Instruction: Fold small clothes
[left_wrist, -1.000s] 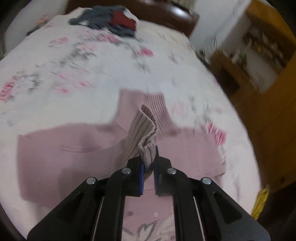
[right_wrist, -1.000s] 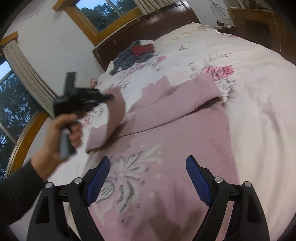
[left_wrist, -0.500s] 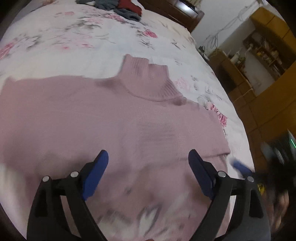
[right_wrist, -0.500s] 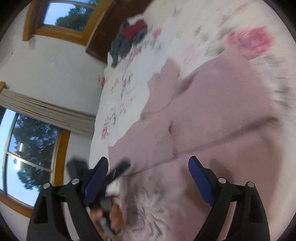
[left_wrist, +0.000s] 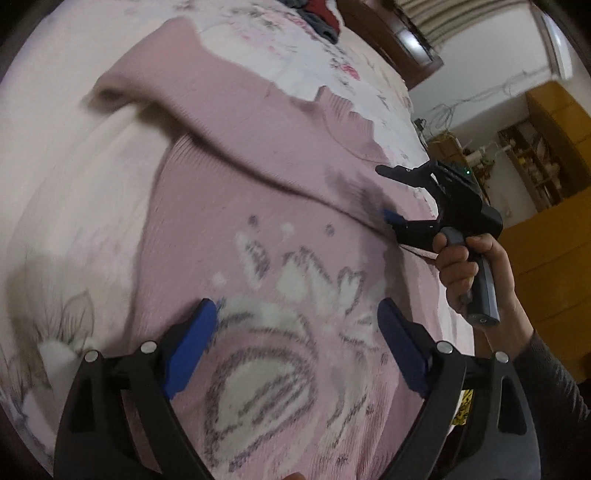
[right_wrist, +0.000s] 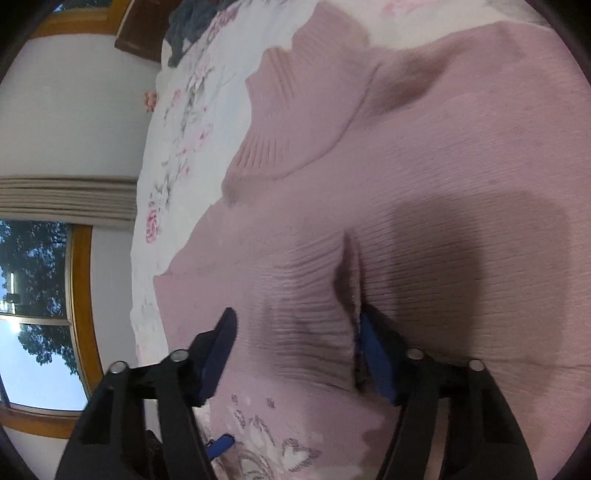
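On the floral bed (left_wrist: 55, 229), a pink knit sweater (left_wrist: 258, 206) lies spread flat, the left tongs (left_wrist: 295, 332) wide open over its patterned front and the right tongs (right_wrist: 295, 343) open, pressing against a fold of its sleeve.

A pink knit sweater (left_wrist: 258, 177) lies spread on a floral bedspread (left_wrist: 55, 229), its ribbed collar (left_wrist: 343, 114) toward the far side and a white and grey pattern across the chest. The left gripper (left_wrist: 295, 332) hovers over that pattern with its blue pads wide apart. At the right, a hand (left_wrist: 476, 273) holds the right gripper (left_wrist: 391, 195) low at the sweater's edge; blur there makes it hard to tell whether it touches the knit. A dark clothes pile (left_wrist: 317, 14) sits at the bed's far end.
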